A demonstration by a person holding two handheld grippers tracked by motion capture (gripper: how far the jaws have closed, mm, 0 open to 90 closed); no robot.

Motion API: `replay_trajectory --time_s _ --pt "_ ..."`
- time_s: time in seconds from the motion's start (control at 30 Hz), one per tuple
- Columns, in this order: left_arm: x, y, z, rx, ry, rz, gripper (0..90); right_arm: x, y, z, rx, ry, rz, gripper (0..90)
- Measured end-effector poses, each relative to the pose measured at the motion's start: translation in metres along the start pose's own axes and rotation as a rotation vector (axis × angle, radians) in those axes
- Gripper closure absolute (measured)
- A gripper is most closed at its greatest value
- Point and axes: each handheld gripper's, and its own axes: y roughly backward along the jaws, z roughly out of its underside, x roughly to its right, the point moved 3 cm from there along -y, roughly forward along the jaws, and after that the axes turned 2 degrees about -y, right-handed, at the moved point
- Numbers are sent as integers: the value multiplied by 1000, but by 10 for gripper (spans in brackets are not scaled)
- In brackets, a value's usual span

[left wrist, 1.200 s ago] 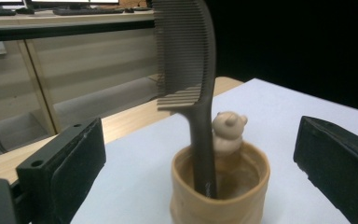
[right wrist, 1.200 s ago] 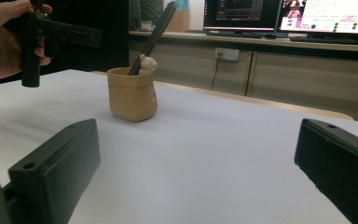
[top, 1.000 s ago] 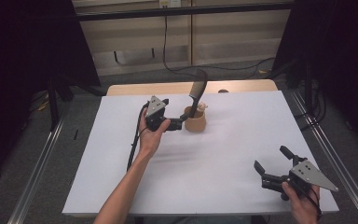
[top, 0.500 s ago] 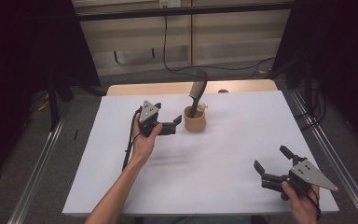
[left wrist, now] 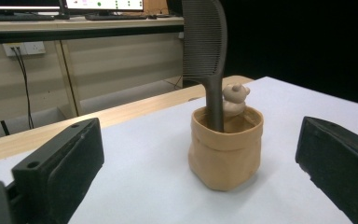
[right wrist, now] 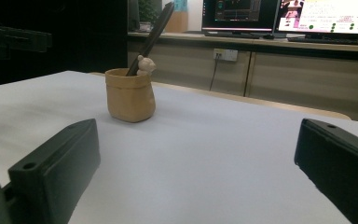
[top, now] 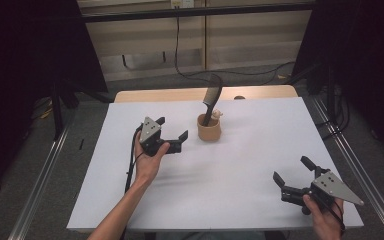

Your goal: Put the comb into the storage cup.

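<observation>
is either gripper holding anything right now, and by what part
Nothing is held. The left gripper is open beside the tan pot with the comb; the right gripper is open over bare table.

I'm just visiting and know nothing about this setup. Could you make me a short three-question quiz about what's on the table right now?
1. True or false: the dark comb stands handle-down in the tan pouch.
2. Which tool is closer to the pouch: A) the left tool, B) the right tool?
3. Fill in: a small pale ____-shaped figure peeks over the pouch's rim beside the comb.

Key
1. True. Its teeth end sticks up, leaning slightly.
2. A. It is held just beside the pouch, jaws spread, gripping nothing; the right tool, also spread, is near the table's front corner.
3. Bear, as best the gripper views show.
</observation>
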Motion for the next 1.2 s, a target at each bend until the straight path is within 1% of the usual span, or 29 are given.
replay_trajectory --time_s 0.03,0.07,0.1,0.2,0.23,0.3,0.33,0.37,0.5,0.57,0.63,0.7,0.73,0.8,0.87,0.9,0.93,1.03,1.07,1.1,1.17,1.2 --pt "0 3 0 0 8 -4 17 0 0 0 0 0 -1 0" --pt "1 6 1 -1 4 -7 17 0 -1 0 -1 0 -1 0" --pt "1 9 1 9 8 -9 17 0 -1 1 -4 -1 1 0" --pt "-1 15 3 15 -12 -18 17 1 -2 1 -3 -4 5 0" --pt "-2 18 4 13 -9 -21 17 1 -2 1 -3 -5 5 0" --pt "-2 22 6 1 11 0 17 1 -1 1 -4 -3 5 0" --pt "-1 24 7 7 8 -2 18 1 -1 1 -3 0 5 0" --pt "-1 27 7 9 -7 -8 17 1 -1 1 -4 1 5 0" --pt "0 38 8 30 -2 -14 18 1 -1 1 -4 2 6 0" --pt "-2 43 9 27 2 -10 17 0 -1 0 -5 1 8 0" --pt "-3 48 10 35 -2 -28 18 0 -1 0 -5 3 11 0" --pt "-3 53 13 42 10 -23 17 0 -2 0 -5 5 14 0" --pt "-4 55 14 51 7 -14 17 0 -1 0 -5 4 16 0" --pt "-7 60 16 46 3 -40 17 0 -1 0 -6 7 18 0" --pt "-8 65 19 47 19 -51 18 0 -1 0 -5 6 19 0" --pt "-8 67 20 49 20 -60 18 0 0 0 -3 7 20 0" --pt "-9 70 20 46 10 -64 18 0 0 0 -3 6 21 0" --pt "-8 77 21 36 23 -72 18 0 -1 0 -5 6 23 0" --pt "-8 79 22 30 19 -75 18 0 -1 0 -5 7 23 0" --pt "-7 81 22 35 22 -72 17 0 -1 0 -4 6 24 0" --pt "-7 84 23 26 8 -80 20 0 -1 0 -4 8 22 0" --pt "-7 86 24 25 9 -86 21 0 -1 0 -5 6 24 0"
